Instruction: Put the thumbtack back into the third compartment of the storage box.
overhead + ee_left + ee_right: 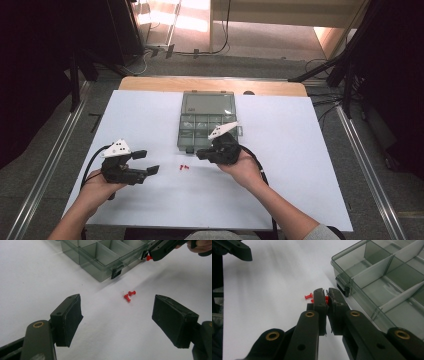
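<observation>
The right gripper [327, 298] has its fingers clamped on a red pushpin [149, 257], just beside the front corner of the compartment box [200, 131]. Two more pushpins [129, 295] lie on the white worktop [295, 165] near that box. The left gripper [117, 317] rests with fingers apart, farther from the box.

Compartment box [207, 121] at tabletop [300, 165] centre; two pushpins [184, 167] on tabletop just before box, between left gripper [147, 162] and right gripper [200, 155].

Pushpin [326, 298] mostly hidden between the right claw's [326, 293] pads; organizer box [384, 285] cut off by the frame edge.
</observation>
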{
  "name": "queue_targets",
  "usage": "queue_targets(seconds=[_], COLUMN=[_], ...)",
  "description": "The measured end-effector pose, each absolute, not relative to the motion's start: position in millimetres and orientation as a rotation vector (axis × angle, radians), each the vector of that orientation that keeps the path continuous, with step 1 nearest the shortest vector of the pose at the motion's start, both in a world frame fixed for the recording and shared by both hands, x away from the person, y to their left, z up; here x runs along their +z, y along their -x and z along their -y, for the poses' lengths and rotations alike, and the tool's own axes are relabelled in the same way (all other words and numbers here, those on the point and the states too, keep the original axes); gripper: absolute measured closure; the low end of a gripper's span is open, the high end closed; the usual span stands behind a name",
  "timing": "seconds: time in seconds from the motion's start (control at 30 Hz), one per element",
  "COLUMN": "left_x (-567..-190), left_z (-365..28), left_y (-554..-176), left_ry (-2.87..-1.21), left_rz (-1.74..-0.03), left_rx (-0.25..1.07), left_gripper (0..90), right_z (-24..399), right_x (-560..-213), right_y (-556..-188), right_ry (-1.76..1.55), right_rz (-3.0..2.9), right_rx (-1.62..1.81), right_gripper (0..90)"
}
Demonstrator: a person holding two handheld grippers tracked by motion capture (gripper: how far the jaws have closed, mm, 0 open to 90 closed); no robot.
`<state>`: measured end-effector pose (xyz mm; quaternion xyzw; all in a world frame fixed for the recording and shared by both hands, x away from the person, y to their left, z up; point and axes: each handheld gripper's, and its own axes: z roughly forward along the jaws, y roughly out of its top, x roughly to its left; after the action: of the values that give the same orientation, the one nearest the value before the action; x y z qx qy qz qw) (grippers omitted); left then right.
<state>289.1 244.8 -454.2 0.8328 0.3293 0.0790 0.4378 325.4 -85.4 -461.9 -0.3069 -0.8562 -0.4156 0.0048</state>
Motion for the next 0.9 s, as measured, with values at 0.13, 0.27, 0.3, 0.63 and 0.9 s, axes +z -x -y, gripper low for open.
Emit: queue_targets(seconds=[0.13, 0.27, 0.3, 0.63, 0.9], left_x=[-454.8, -455.4, -455.7, -456.6, -458.2], left_z=[-244.6, -245.5, -245.8, -243.4, -242.8], left_y=[-288.8, -288.1, -288.3, -286.9, -285.2], left_ry=[-2.077, -2.074, -2.075, -2.075, -2.084], left_rz=[-0.820, -0.826, -0.825, -0.828, -0.817], left_rx=[0.195, 0.197, 0.194, 0.190, 0.186], left_gripper=[23.4, 23.4, 23.4, 23.4, 23.4], right_z=[88.9, 93.2, 94.4, 107.0, 112.9], right_x=[-457.7, -453.6, -452.3, -446.7, -446.5], right_y=[-325.9, -328.3, -329.1, -335.4, -342.3], right_ry=[0.970, 0.979, 0.981, 1.037, 1.080], right_rz=[2.674, 2.666, 2.667, 2.641, 2.641], right_rx=[-1.303, -1.309, -1.312, -1.311, -1.303], right_gripper=[86.5, 86.5, 86.5, 86.5, 86.5])
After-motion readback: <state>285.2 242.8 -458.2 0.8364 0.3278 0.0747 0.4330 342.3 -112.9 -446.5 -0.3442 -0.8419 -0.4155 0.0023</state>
